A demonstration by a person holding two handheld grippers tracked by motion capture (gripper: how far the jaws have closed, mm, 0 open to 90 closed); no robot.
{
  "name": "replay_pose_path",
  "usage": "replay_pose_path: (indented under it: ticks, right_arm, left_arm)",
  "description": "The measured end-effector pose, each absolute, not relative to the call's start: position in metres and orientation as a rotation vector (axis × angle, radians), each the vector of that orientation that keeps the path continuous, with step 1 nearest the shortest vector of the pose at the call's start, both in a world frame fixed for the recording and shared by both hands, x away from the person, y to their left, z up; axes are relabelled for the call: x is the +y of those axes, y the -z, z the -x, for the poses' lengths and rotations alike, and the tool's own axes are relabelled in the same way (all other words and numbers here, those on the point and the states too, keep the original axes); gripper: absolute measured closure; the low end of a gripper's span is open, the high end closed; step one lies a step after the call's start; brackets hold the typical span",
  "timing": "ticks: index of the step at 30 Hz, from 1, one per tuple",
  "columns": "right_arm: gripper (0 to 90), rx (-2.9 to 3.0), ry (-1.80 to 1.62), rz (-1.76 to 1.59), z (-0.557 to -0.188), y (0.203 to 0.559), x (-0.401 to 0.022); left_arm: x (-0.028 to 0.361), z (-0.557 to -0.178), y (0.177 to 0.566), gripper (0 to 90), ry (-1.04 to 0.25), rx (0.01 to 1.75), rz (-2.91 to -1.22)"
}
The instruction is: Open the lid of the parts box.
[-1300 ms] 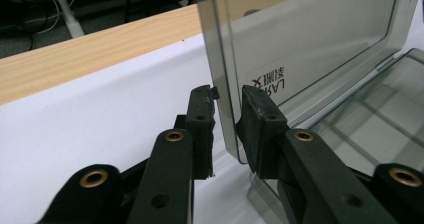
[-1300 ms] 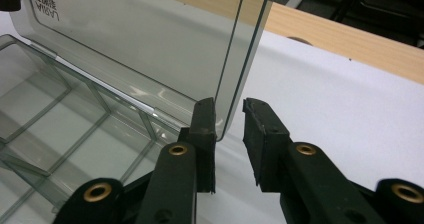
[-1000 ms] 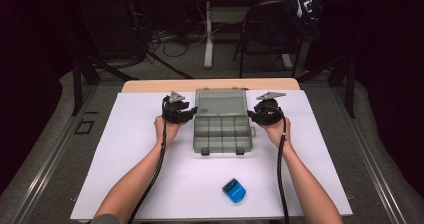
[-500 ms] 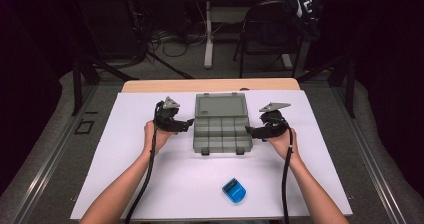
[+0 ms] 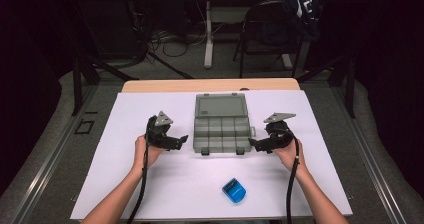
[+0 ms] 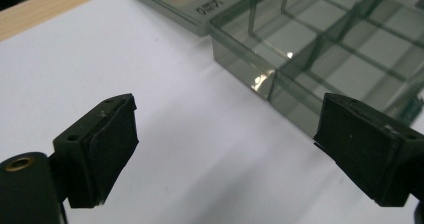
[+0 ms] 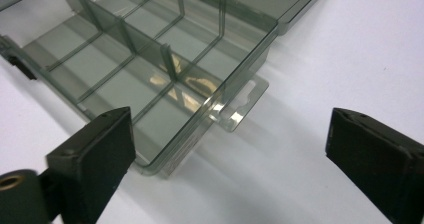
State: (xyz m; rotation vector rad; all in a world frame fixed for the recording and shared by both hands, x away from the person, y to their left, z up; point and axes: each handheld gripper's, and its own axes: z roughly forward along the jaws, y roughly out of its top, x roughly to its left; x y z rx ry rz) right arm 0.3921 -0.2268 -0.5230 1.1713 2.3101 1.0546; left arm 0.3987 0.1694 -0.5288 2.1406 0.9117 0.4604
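Both tongs, left [image 5: 183,140] and right [image 5: 253,143], have apparently backed off the organizer box [image 5: 221,129], jaws opening.

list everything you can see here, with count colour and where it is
organiser box: 1, smoky grey see-through, centre of the board, lid open and lying flat on the far side, compartments look empty
blue case: 1, blue, near edge of the board, in front of the box
white board: 1, white, covering most of the table
table: 1, light wood, a strip showing past the board's far edge
chair: 1, dark, on the floor beyond the table
left hand-held gripper: 1, black, just left of the box, jaws open, nothing between them
right hand-held gripper: 1, black, just right of the box, jaws open, nothing between them
forearms: 2, bare, coming in from the near edge
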Motion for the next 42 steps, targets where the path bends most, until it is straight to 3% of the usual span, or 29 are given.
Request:
replay_pose_path:
  ticks: [17, 42]
  right_arm:
    - [0.0, 2.344, -1.078, -1.126, -0.356, 0.523, -0.232]
    - [0.0, 2.386, -0.959, -1.054, -0.313, 0.523, -0.216]
  left_arm:
    - [0.184, -0.353, 0.534, 0.2, -0.436, 0.907, -2.132]
    - [0.192, -0.32, 0.541, 0.0, -0.422, 0.926, -2.113]
